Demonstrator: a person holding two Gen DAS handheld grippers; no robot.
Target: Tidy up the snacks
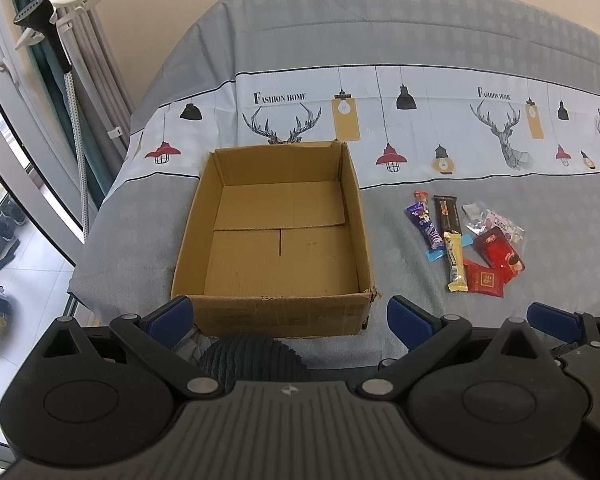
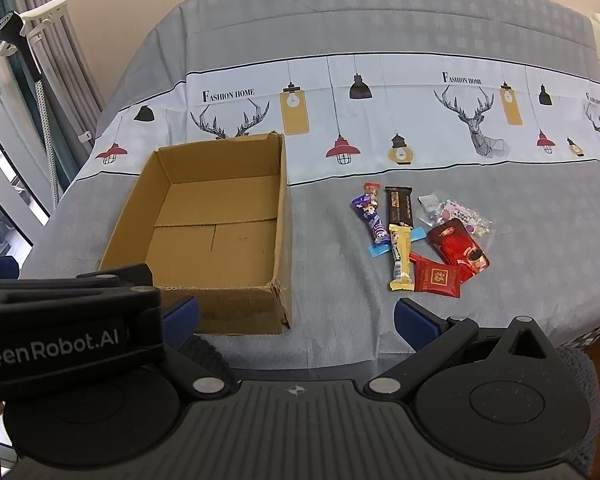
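Note:
An empty open cardboard box point(image 1: 276, 240) point(image 2: 216, 236) lies on the bed. To its right is a pile of snacks: a purple wrapper point(image 1: 424, 226) point(image 2: 370, 216), a dark brown bar point(image 1: 448, 214) point(image 2: 400, 208), a yellow bar point(image 1: 455, 262) point(image 2: 401, 258), red packets point(image 1: 485, 279) point(image 2: 436, 277) and a clear candy bag point(image 1: 496, 222) point(image 2: 456, 212). My left gripper point(image 1: 290, 318) is open and empty, just before the box's near wall. My right gripper point(image 2: 296, 318) is open and empty, near the bed's front edge, short of the snacks.
The bed wears a grey cover point(image 1: 380, 40) with a white deer-and-lamp band. A garment steamer stand point(image 1: 60, 52) and curtains are at the left by the window. The left gripper's body point(image 2: 60, 320) shows at the right wrist view's left.

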